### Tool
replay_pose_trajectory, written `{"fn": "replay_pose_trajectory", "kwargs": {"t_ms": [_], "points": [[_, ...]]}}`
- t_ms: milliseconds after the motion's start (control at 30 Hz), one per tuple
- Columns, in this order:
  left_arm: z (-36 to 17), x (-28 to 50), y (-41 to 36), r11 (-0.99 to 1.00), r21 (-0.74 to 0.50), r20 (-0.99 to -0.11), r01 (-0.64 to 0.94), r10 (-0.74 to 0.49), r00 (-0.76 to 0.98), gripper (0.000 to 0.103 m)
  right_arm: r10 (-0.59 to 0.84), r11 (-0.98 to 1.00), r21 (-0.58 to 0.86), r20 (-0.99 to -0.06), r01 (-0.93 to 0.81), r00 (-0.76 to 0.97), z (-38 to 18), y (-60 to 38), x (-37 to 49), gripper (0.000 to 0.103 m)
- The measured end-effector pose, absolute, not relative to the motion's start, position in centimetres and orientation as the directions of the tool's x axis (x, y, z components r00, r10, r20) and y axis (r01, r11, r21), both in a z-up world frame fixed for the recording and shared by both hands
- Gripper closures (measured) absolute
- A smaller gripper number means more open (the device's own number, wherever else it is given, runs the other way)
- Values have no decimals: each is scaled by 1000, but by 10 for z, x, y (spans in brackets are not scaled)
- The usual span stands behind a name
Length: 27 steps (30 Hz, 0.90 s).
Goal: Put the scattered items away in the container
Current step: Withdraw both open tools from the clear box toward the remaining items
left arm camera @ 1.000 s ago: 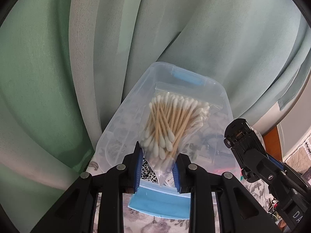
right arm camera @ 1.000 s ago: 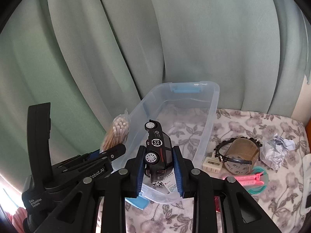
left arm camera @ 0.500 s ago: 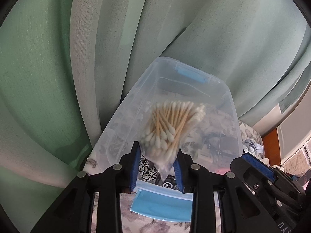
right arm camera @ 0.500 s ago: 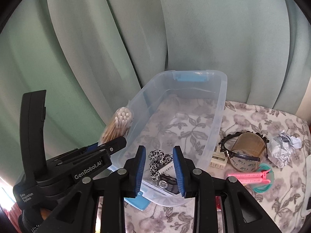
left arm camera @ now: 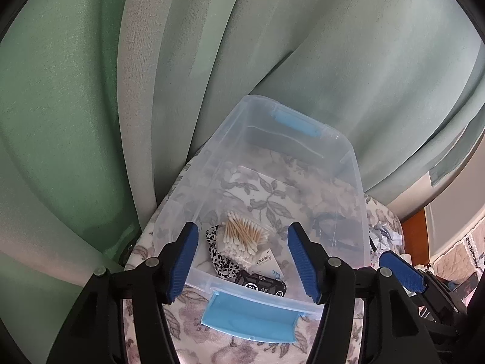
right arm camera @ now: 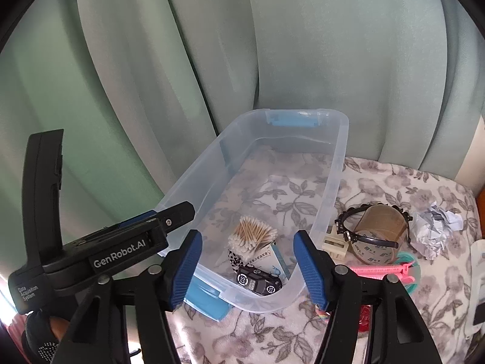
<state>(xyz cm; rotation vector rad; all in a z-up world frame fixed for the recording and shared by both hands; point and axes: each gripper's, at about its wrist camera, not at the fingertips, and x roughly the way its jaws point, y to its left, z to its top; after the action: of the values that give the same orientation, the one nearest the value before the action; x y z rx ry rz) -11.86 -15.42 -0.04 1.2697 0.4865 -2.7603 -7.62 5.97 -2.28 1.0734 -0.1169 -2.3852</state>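
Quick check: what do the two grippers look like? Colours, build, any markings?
Both match: black plastic frames with silver pivot screws and ribbed blue finger pads. In the right wrist view the left gripper has a tall black upright at its rear, with white lettering "GenRobot.AI" and "Data Acquisition System" on its body. The right gripper shows the same black arms and blue pads. No cables visible. A dark dotted glove shows at the lower left.

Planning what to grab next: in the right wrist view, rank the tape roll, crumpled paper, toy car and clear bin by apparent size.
1. clear bin
2. tape roll
3. crumpled paper, close to the tape roll, so unsure
4. toy car
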Motion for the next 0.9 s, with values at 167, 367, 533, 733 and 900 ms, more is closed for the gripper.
{"fn": "replay_pose_trajectory", "kwargs": {"t_ms": [167, 367, 533, 733, 900], "points": [[10, -108, -156, -948, -256, -743, 187, 70, -666, 40, -474, -872, 270, -671, 407, -571, -19, 66, -70, 16], [20, -98, -148, -954, -239, -731, 180, 55, -680, 34, -464, -883, 280, -646, 377, -607, -12, 81, -60, 0], [30, -90, -140, -959, -225, -721, 173, 45, -691, 28, -437, -899, 275, -628, 342, -644, -7, 96, -52, 0], [37, -80, -129, -962, -210, -711, 174, 28, -703, 27, -392, -920, 264, -613, 290, -686, 0, 117, -40, 0], [43, -73, -118, -965, -202, -703, 165, 25, -710, 27, -367, -930, 269, -606, 252, -706, 3, 135, -31, 0]]}}
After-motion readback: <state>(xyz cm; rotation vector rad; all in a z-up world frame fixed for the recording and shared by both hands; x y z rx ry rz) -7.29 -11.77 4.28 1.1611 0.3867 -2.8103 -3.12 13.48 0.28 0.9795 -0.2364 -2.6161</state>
